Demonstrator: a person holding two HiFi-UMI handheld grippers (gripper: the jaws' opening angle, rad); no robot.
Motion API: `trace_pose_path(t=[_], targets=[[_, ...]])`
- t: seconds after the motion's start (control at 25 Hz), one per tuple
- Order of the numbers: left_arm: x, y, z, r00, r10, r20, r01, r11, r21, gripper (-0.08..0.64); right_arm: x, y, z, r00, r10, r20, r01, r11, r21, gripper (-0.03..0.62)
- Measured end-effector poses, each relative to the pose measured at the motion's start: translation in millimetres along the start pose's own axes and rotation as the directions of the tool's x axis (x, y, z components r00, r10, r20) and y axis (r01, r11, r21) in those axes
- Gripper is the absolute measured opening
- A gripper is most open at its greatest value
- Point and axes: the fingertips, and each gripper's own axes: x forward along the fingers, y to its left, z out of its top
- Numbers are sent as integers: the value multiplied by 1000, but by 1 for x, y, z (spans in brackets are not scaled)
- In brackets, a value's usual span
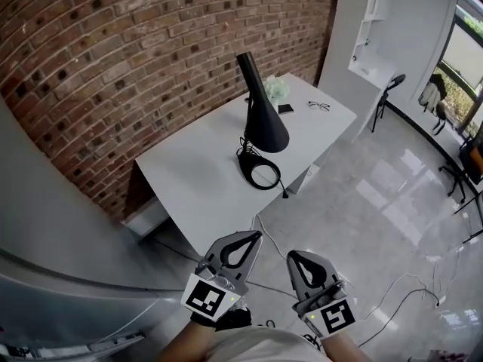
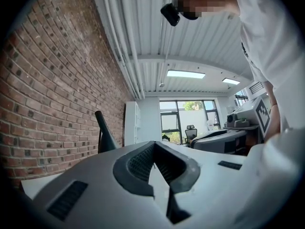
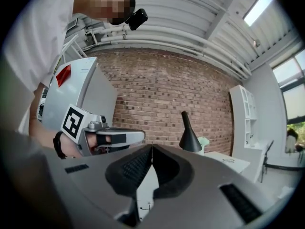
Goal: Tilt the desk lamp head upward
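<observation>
White table point(image 1: 192, 176) with desk lamp point(image 1: 264, 123), left gripper point(image 1: 255, 237), right gripper point(image 1: 291, 257), jaws together

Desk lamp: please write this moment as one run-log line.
desk lamp: on white table, untouched | left claw: shut, empty | right claw: shut, empty | task: not started

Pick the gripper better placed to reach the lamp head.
Left, marginally: the left gripper sits slightly closer to the desk lamp than the right gripper. Both have shut, empty jaws, well short of the table.
</observation>
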Motion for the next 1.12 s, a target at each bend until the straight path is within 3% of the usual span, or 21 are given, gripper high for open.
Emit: trace_pose_path(t=[0.24,0.72,0.96,1.12], targets=[[4,43,-9,1000,-3,21,4,998,-67,6,48,-5,8,1000,-21,-22,19,999,-51,17],[15,79,-24,1000,-8,27,10,996,-91,6,99,-7,6,999,4,-40,-7,998,-60,17],[41,93,-30,1000,2,15,-1,997,-71,8,116,-33,6,1000,14,-2,-14,999,-50,17],[66,112,-34,999,47,8,-46,996,-81,8,127,-59,8,999,26,19,-25,998,-50,17]])
